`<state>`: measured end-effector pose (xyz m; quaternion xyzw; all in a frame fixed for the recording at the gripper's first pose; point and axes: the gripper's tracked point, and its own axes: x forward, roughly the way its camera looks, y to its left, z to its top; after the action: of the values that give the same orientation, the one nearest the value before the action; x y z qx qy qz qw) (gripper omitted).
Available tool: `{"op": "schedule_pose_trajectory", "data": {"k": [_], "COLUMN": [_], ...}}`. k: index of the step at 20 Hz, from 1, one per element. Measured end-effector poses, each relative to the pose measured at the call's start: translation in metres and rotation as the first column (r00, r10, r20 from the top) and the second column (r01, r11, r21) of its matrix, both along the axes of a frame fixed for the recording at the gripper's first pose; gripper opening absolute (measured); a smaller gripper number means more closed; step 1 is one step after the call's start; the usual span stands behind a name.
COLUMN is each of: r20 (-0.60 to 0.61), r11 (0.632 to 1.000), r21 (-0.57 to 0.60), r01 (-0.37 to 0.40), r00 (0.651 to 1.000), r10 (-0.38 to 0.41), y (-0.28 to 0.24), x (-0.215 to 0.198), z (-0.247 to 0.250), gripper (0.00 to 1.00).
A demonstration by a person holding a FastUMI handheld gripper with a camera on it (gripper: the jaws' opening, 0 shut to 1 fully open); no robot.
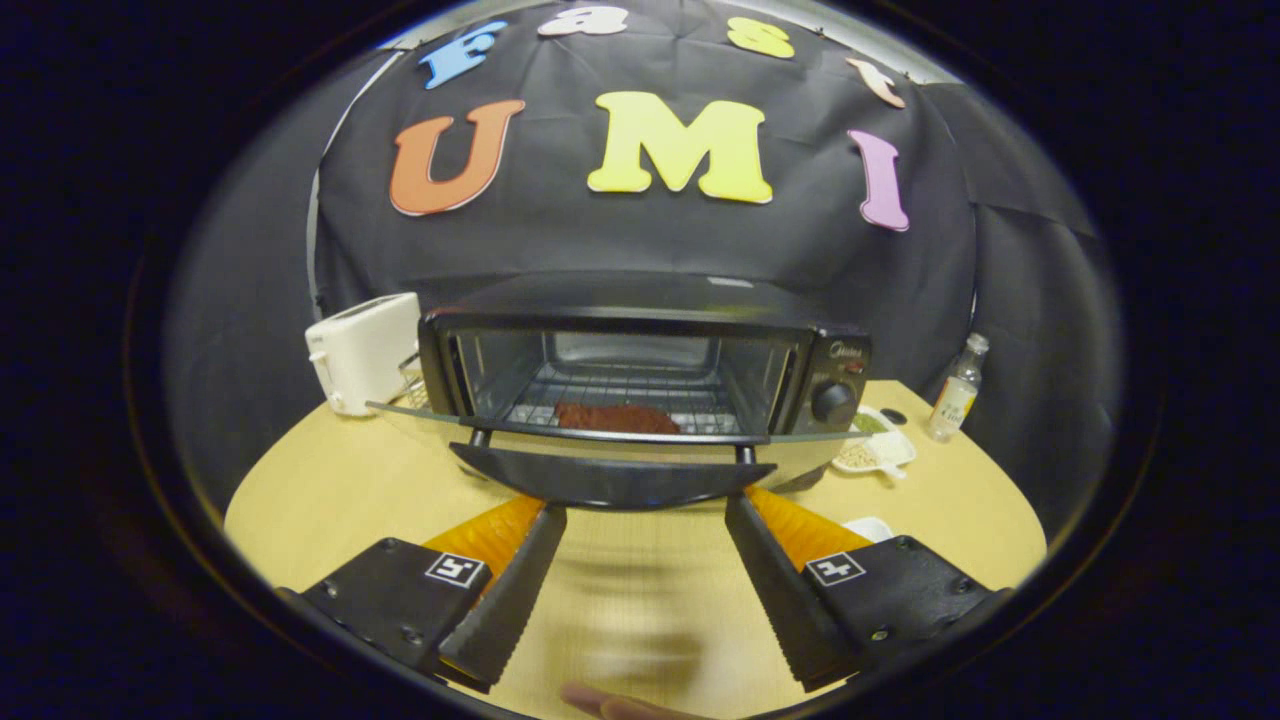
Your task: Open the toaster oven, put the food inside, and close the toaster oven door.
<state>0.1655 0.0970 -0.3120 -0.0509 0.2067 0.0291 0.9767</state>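
Claw: the gripper (645, 515) stands wide and holds nothing; its two fingers spread apart with bare table between them.
Fingertips: they reach to the front lip of the door (612, 478), one near each end of the handle, possibly tucked just under it; contact cannot be told.
Door: hangs folded down and open, its glass pane level, its dark handle nearest the claw.
Oven: the toaster oven (640, 345) sits just beyond the door, cavity open, wire rack (630, 400) showing, knob (833, 402) on the side panel.
Food: a flat reddish-brown piece (615, 417) lies on the rack toward the front, inside the cavity.
Stage: judged from this, the food is in and only the closing is left.
Table: the wooden top (330, 500) carries the oven; a white toaster (362, 350) stands beside it on one side, small dishes (875, 450) and a bottle (957, 390) on the other.
Hand: a fingertip (620, 706) shows below the claw.
Risk, slip: a lift with only one fingertip under the handle could let the door drop back and bang.
Risk, shove: pushing forward rather than up could slide the light oven back across the table.
Risk, snag: open fingers rising wide could catch the door's hinge arms.
Risk, food: it lies near the front, so a sagging edge could stop the door from seating.
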Motion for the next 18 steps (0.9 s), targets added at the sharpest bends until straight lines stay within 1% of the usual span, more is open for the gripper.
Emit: {"op": "schedule_pose_trajectory", "data": {"k": [2,3,5,6,9,13,18], "r20": [0.027,0.046,0.092,0.121,0.196,0.275,0.359], "r11": [0.999,0.997,0.991,0.989,0.990,0.989,0.995], "r21": [0.033,0.070,0.134,0.145,0.138,0.126,0.075], "r01": [0.030,0.032,0.008,0.003,-0.014,-0.071,-0.066], "r00": [0.999,0.998,0.996,0.992,0.981,0.961,0.933], "r10": [-0.030,-0.036,-0.020,-0.020,-0.013,0.034,0.035], "y": [-0.008,-0.010,-0.015,-0.022,-0.041,-0.048,-0.064], "x": [0.007,0.005,-0.012,-0.024,-0.065,-0.126,-0.190], "z": [0.025,0.042,0.080,0.100,0.153,0.220,0.274], "gripper": [1.00,1.00,1.00,1.00,1.00,1.00,1.00]}}
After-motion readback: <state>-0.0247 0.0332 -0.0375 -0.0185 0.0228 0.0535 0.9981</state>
